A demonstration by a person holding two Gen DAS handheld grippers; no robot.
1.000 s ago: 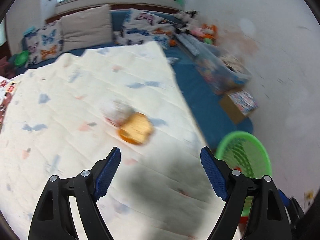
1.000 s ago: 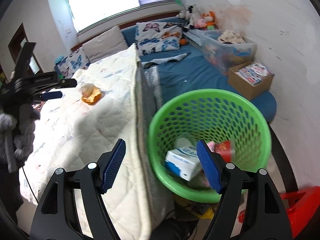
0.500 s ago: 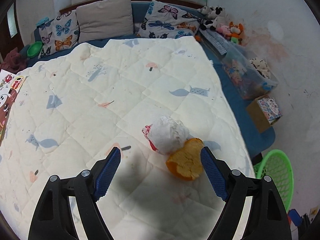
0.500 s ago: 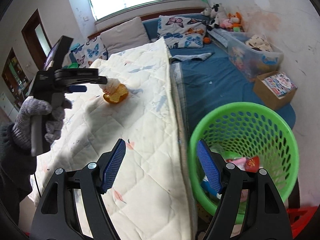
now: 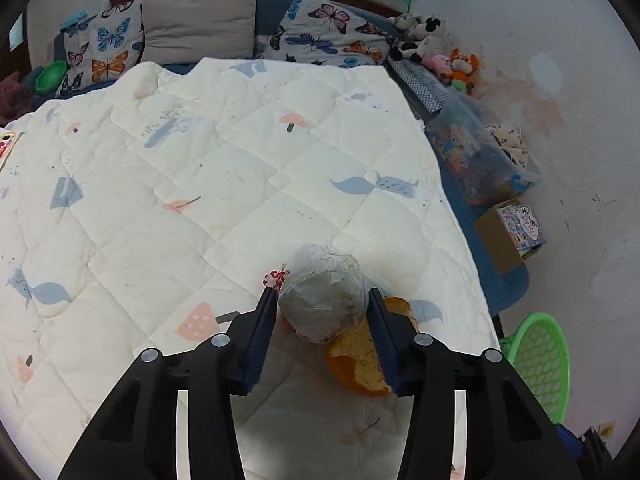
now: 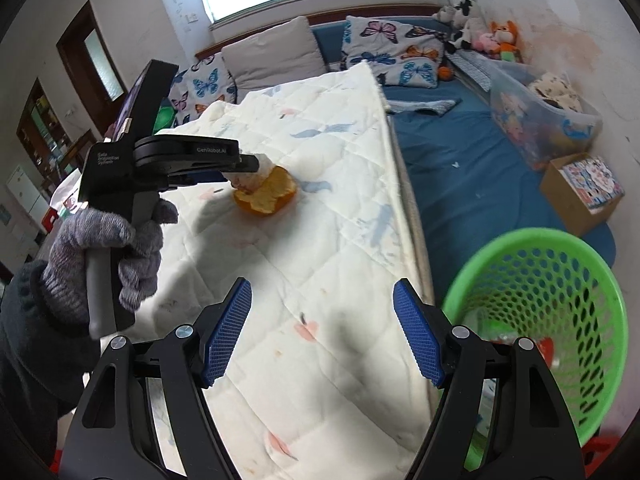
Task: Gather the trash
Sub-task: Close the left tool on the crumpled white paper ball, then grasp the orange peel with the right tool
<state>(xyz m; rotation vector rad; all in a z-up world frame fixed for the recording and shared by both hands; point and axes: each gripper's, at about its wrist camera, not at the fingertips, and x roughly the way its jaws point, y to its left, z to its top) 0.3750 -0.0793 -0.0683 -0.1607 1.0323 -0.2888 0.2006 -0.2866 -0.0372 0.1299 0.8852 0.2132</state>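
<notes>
White paper wad [image 5: 324, 304] between left jaws

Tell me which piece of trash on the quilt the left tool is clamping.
The crumpled paper wad, between the left tool's fingers; the orange peel lies loose beside it.

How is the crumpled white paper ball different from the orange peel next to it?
The paper ball is whitish and round; the orange peel is orange and open like a torn cup. The left gripper is shut on the paper ball, while the orange peel lies free on the quilt. Both are trash lying side by side, touching.
</notes>
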